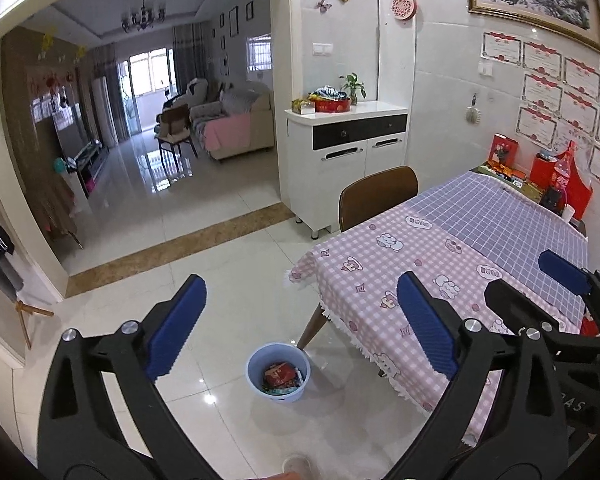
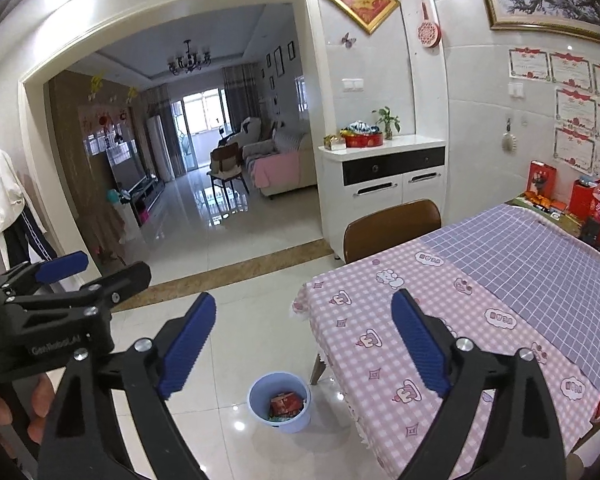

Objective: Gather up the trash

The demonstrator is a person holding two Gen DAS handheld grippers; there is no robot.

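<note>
A small blue bin (image 1: 278,372) stands on the white tiled floor beside the table's near corner, with red wrappers (image 1: 280,376) lying inside it. The right wrist view shows the same bin (image 2: 279,402) and its wrappers (image 2: 287,403). My left gripper (image 1: 302,292) hangs high above the floor, jaws wide open and empty, the bin far below between its blue pads. My right gripper (image 2: 304,308) is likewise open and empty above the bin. In the left wrist view the right gripper (image 1: 520,276) is over the table; in the right wrist view the left gripper (image 2: 112,268) sits at left.
A table with a pink checked cloth (image 1: 420,264) and a purple cloth (image 1: 512,216) fills the right side. A brown chair (image 1: 376,196) is tucked at its far end. Red boxes and a cola bottle (image 1: 560,176) stand by the wall. A white cabinet (image 1: 348,148) stands behind.
</note>
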